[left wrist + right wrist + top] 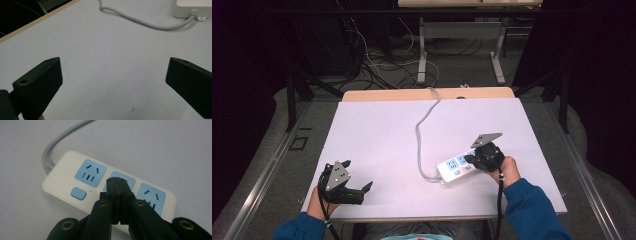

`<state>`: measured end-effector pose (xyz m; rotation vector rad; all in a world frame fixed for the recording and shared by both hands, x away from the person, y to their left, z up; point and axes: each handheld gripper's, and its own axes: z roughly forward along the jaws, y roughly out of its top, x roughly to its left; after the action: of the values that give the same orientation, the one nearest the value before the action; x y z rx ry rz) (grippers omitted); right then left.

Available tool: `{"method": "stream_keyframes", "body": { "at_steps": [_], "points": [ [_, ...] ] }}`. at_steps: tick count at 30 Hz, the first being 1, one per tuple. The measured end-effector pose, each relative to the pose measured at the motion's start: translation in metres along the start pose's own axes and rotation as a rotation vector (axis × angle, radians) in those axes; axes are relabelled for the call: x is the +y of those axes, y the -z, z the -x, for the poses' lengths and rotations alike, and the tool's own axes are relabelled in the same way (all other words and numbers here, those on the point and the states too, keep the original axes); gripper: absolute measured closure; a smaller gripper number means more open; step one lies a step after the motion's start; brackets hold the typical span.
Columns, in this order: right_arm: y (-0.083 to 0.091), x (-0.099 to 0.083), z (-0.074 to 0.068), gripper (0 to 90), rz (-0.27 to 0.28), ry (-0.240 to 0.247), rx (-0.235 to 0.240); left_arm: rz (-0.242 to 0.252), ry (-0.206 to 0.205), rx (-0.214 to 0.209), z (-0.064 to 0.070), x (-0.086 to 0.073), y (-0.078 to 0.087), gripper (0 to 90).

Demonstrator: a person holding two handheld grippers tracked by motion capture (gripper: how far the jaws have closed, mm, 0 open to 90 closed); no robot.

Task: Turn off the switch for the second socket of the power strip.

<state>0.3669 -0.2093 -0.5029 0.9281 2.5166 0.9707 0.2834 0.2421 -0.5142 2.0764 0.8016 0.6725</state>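
White tabletop [382,140] fills our workspace, with the power strip [455,167] lying at four o'clock from its centre. Our right gripper [117,182] sits pinched together, empty, over the strip's middle socket, while our left gripper [357,192] rests at seven o'clock, jaws wide apart, holding nothing.

High view: fixed overhead at the person's side, facing forward and down; takes in the whole table [377,125], far off.
Left gripper view: rides the left gripper [113,82], low and near the tabletop, facing past its spread jaws toward the cord [147,23] ahead.
Right gripper view: rides the right gripper [117,182], very close, looking down over its closed jaws.
Shared: the strip [62,180], probably the white corner beyond the left gripper.
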Motion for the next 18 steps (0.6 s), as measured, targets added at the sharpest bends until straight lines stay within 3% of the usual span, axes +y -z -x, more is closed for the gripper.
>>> {"method": "stream_keyframes", "body": {
  "at_steps": [6,7,18],
  "points": [
    [-0.0029,-0.0010,-0.0008,90.0,-0.023,0.028,0.005,-0.001,-0.001,0.000,0.0000,0.0000,0.0001,0.9],
    [-0.0031,-0.0012,-0.0022,90.0,-0.037,0.012,0.011,-0.001,-0.002,0.001,0.0000,0.0000,0.0001,0.9],
    [-0.0082,-0.0029,-0.0042,90.0,-0.100,0.029,0.014,-0.001,-0.001,-0.001,0.0002,0.0000,-0.0001,0.9]
  ]
}}
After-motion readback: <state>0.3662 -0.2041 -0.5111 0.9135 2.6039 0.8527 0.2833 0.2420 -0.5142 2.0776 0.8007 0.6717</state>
